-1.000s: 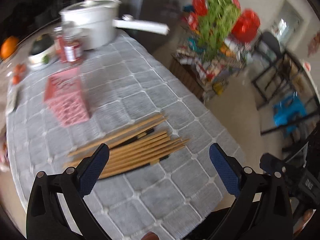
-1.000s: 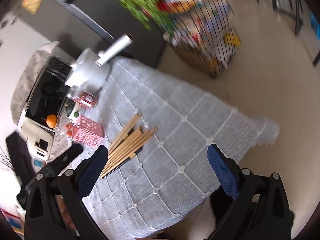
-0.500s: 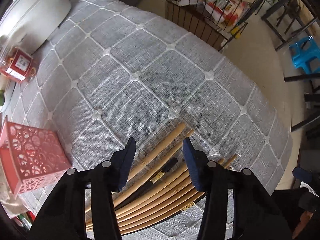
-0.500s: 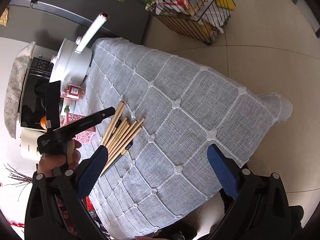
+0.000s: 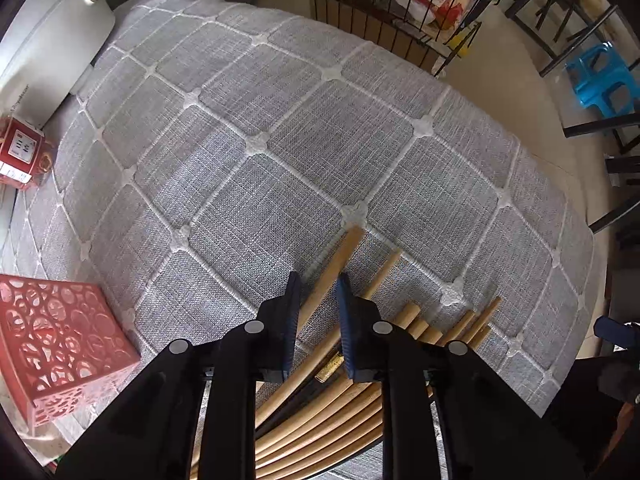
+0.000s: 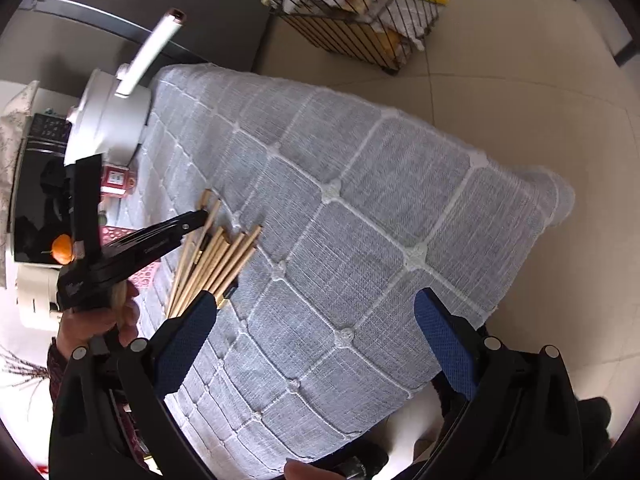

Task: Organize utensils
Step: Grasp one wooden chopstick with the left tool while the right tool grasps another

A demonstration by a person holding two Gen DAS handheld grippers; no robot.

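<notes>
Several bamboo chopsticks [image 5: 420, 326] lie fanned on the grey quilted tablecloth [image 5: 280, 120]. My left gripper [image 5: 318, 280] points straight down over them, its jaws closing around the outermost chopstick [image 5: 342, 254]; a thin gap still shows beside the blue pads [image 5: 294, 300]. The pink cut-out utensil holder [image 5: 60, 340] stands to the left. In the right wrist view a hand holds the left gripper [image 6: 196, 216] over the chopstick bundle [image 6: 218, 256]. My right gripper [image 6: 314, 300] hangs open above bare cloth with nothing between its fingers.
A red jar [image 5: 22, 152] and a white long-handled pot [image 6: 112, 120] stand at the table's far end. A wire basket [image 5: 400, 20] of packets and a blue stool [image 5: 600, 76] are on the floor beyond the cloth's edge.
The left gripper came down onto the chopsticks, tipped to point downward and narrowed its jaws around the outer one. The right gripper sank a little toward the table.
</notes>
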